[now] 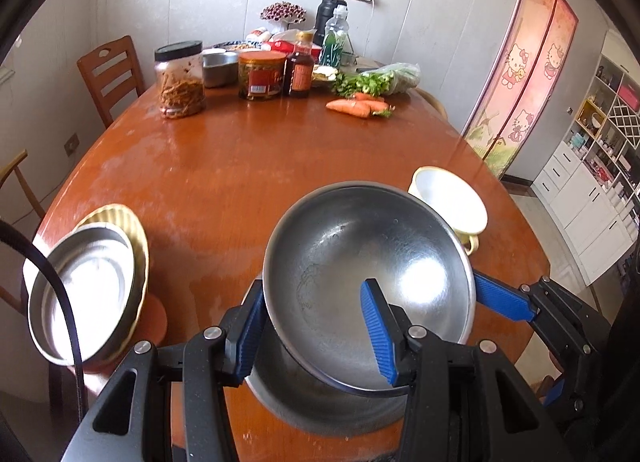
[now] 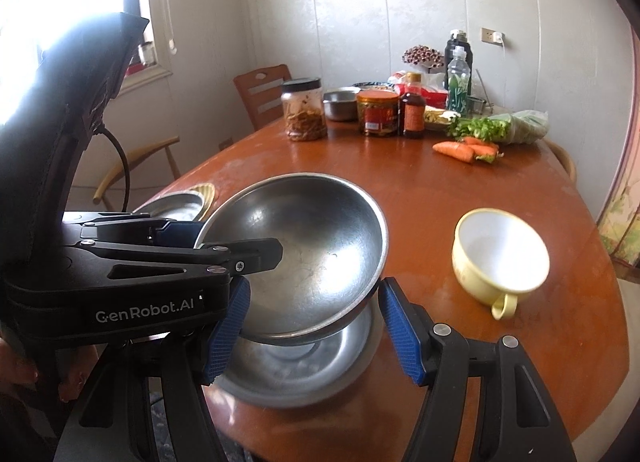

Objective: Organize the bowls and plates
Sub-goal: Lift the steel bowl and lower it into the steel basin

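Checking the left tongs (image 1: 314, 290) first, what have they got? (A)

Clamped nearly shut on the rim of the steel bowl (image 1: 360, 246). One pad is outside the wall, the other inside. The bowl is off the desk (image 1: 224, 166) and tipped, open side facing us. (B)

Where is it, clock-wise? (A)

At the near edge, 6 o'clock. It hangs right over a second steel bowl (image 2: 296, 366), which sits flat on the desk. Can't tell whether the two touch. (B)

Right tongs (image 2: 314, 286)? (A)

Partly open, coming in from 3 o'clock. The lifted bowl's near edge sits between the blue pads, and the right pad is at the rim. I can't tell whether they actually press on it. (B)

Other dishes? (A)

A yellow cup (image 1: 452, 198) stands at 2 o'clock from the bowl, just beside it and tilted, with its handle toward the near edge. A steel plate (image 1: 88, 294) is at 9 o'clock, by the desk's left edge. It sits on a ribbed yellow plate (image 1: 138, 238), and both tilt our way. (B)

Far end? (A)

At 12 o'clock there's a clear jar (image 1: 180, 80), a red jar (image 1: 262, 76), bottles and a small steel pot. Carrots (image 1: 352, 106) with greens lie at 1 o'clock, well apart from the bowls. (B)
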The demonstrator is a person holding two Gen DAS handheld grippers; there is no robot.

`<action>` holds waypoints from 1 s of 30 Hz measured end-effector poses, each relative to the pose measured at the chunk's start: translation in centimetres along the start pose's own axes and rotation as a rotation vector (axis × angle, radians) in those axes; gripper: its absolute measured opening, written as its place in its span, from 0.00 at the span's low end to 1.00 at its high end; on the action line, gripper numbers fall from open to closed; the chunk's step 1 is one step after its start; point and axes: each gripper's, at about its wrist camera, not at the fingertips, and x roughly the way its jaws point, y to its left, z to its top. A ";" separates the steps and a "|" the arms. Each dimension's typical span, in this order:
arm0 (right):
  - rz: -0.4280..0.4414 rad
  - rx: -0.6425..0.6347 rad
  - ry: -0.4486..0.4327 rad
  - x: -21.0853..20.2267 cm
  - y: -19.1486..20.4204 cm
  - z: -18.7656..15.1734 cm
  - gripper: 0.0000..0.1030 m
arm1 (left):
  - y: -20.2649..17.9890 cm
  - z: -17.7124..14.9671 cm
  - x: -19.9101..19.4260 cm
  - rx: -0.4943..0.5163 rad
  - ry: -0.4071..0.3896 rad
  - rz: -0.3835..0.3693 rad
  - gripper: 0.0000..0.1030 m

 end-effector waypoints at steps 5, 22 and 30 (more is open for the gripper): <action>0.016 -0.004 0.029 0.3 0.7 -1.5 0.67 | 0.4 -1.5 0.6 -0.013 0.028 0.009 0.46; 0.017 0.006 0.079 1.6 0.7 -3.3 0.67 | 0.8 -2.9 2.3 -0.020 0.076 -0.002 0.46; 0.023 0.016 0.086 1.7 0.5 -3.2 0.67 | 0.9 -2.7 2.3 -0.020 0.073 0.000 0.46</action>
